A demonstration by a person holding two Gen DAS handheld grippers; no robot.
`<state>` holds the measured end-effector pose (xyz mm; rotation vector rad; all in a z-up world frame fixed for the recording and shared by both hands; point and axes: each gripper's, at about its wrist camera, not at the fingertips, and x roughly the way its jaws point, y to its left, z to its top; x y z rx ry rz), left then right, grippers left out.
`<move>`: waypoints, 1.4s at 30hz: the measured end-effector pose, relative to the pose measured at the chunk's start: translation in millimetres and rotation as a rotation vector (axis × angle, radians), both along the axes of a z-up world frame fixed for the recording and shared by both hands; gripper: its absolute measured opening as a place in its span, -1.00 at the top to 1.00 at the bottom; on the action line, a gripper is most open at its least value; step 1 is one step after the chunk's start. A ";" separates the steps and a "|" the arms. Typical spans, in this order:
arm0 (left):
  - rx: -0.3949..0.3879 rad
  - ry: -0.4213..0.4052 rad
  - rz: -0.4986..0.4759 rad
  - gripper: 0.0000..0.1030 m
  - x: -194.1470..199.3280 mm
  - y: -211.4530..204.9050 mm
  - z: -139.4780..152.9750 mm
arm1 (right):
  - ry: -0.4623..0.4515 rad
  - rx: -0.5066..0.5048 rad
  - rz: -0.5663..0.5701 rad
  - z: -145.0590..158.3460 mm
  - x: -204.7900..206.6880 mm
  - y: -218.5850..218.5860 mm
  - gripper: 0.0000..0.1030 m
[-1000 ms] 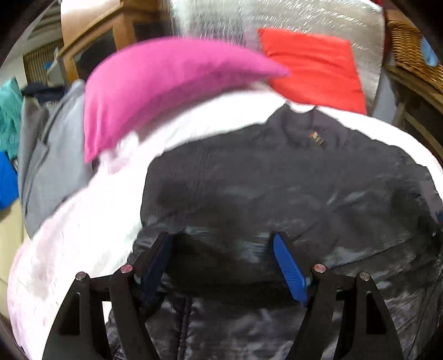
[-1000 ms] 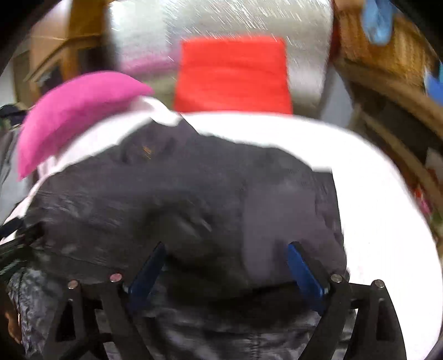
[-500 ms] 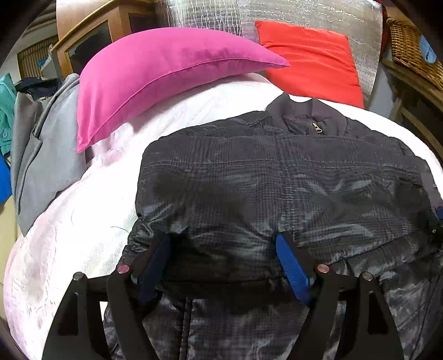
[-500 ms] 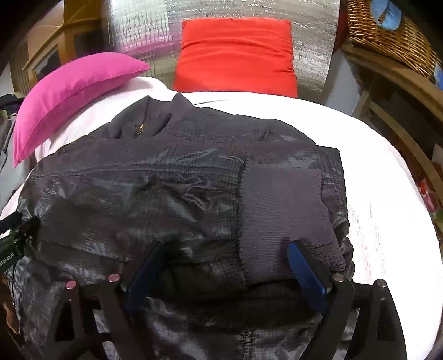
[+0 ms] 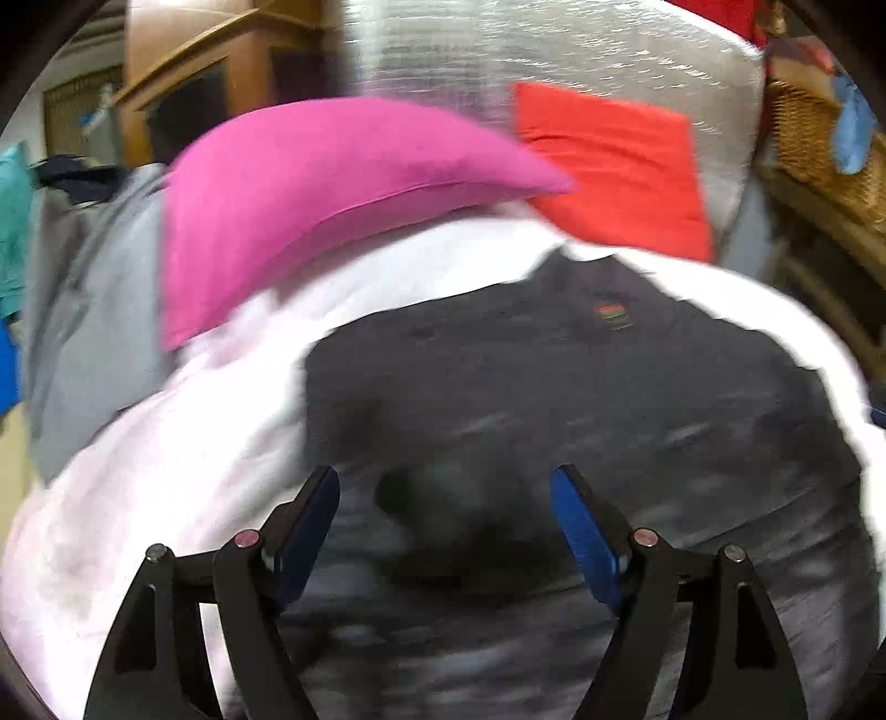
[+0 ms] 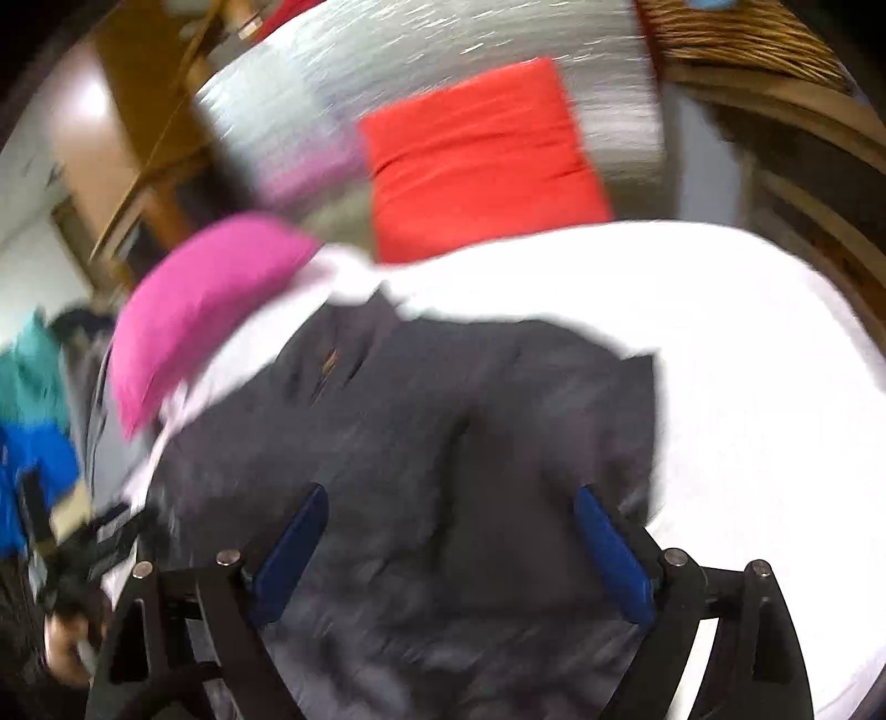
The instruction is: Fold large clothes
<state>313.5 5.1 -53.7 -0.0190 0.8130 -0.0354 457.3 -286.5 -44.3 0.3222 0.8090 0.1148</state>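
Both pictures are blurred by motion. In the left wrist view, the left gripper (image 5: 446, 493) has its two blue-padded fingers (image 5: 310, 526) spread wide apart, with nothing pinched between them. Directly beneath and ahead of the open jaws lies a dark jacket (image 5: 554, 399), spread flat on a white bedcover (image 5: 166, 498). The jacket fills the space from the fingertips outward to its collar at the far end, where a small coloured label (image 5: 612, 313) shows. The bedcover is bare to the left of the gripper. Further out, beyond the jacket and to the left, a pink pillow (image 5: 332, 188) rests on the bed. A red cushion (image 5: 614, 166) stands beyond it to the right, against a silvery quilted backing (image 5: 554, 61). A grey garment (image 5: 88, 332) hangs past the bed's left edge.

In the right wrist view, the right gripper (image 6: 451, 526) also has its blue-padded fingers (image 6: 609, 548) set wide apart and grips nothing. The same dark jacket (image 6: 443, 432) lies under and ahead of its jaws, with the jacket's right edge just past the right finger. The white bedcover (image 6: 747, 387) stretches away bare to the right. Beyond the jacket, to the left, is the pink pillow (image 6: 199, 310); straight ahead is the red cushion (image 6: 476, 160). A wicker basket (image 6: 736, 27) sits far off to the upper right. At the lower left edge, part of a person's hand (image 6: 66, 642) is visible, too blurred to describe.
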 end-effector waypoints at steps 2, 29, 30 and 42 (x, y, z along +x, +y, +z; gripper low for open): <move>-0.018 -0.012 -0.101 -0.54 4.5 -41.2 2.2 | 0.052 0.015 -0.076 -13.4 28.3 -28.1 -0.79; -0.408 0.103 0.172 -0.53 57.1 169.2 -13.4 | -0.094 -0.232 0.326 -1.0 -27.0 121.9 -0.41; -0.467 0.157 0.169 -0.53 67.0 179.0 -25.3 | -0.080 -0.246 0.333 -7.7 -24.4 129.3 -0.41; -0.484 0.137 0.088 0.79 125.0 162.7 -37.6 | 0.020 -0.252 0.357 -58.8 -15.9 138.8 -0.41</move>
